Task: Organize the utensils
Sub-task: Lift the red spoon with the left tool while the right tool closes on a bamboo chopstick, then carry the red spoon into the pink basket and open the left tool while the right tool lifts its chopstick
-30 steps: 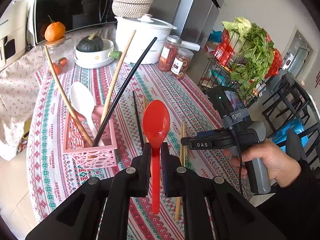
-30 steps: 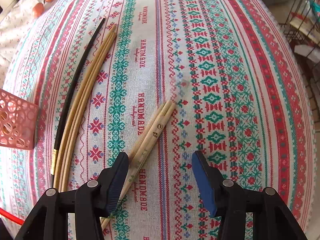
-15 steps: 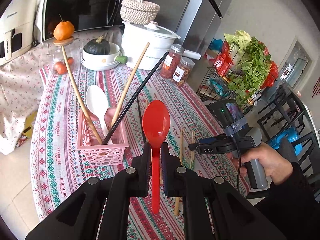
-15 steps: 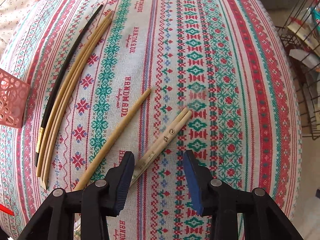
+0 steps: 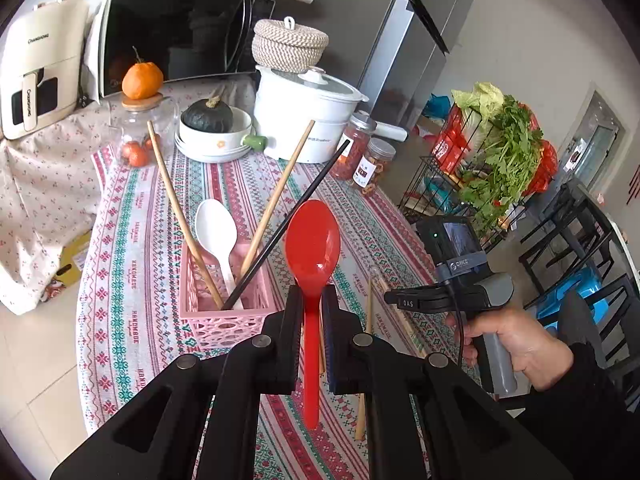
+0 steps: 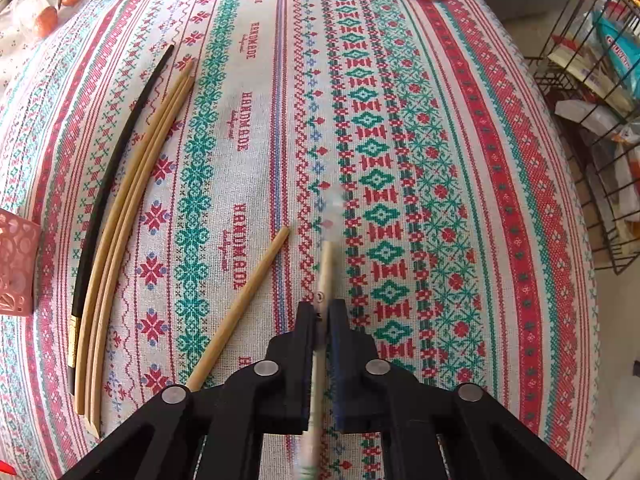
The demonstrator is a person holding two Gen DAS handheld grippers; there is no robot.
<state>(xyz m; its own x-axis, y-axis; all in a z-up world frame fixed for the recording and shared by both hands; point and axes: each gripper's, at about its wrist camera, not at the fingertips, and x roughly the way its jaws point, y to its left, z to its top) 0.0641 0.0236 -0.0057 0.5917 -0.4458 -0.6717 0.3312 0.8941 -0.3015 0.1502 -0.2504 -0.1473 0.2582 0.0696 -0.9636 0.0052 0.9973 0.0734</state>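
Observation:
My left gripper (image 5: 311,304) is shut on a red spoon (image 5: 313,236), held upright above the table, just right of the pink basket (image 5: 224,320). The basket holds a white spoon (image 5: 216,228), two wooden chopsticks and a black chopstick (image 5: 292,216). My right gripper (image 6: 320,312) is shut on a wrapped pair of chopsticks (image 6: 326,268), low over the cloth. A loose wooden chopstick (image 6: 244,304) lies just left of it. Further left lie several wooden chopsticks (image 6: 132,200) beside a black chopstick (image 6: 116,168).
The patterned tablecloth (image 6: 400,120) covers the table. At the back stand a white pot (image 5: 308,116), a bowl with a squash (image 5: 212,124), jars (image 5: 368,156) and a microwave (image 5: 180,32). A wire rack (image 6: 600,120) stands beyond the table's right edge.
My right gripper has closed on the wrapped chopstick pair, leaving one chopstick loose on the cloth. My left gripper has risen and drawn back a little with the red spoon.

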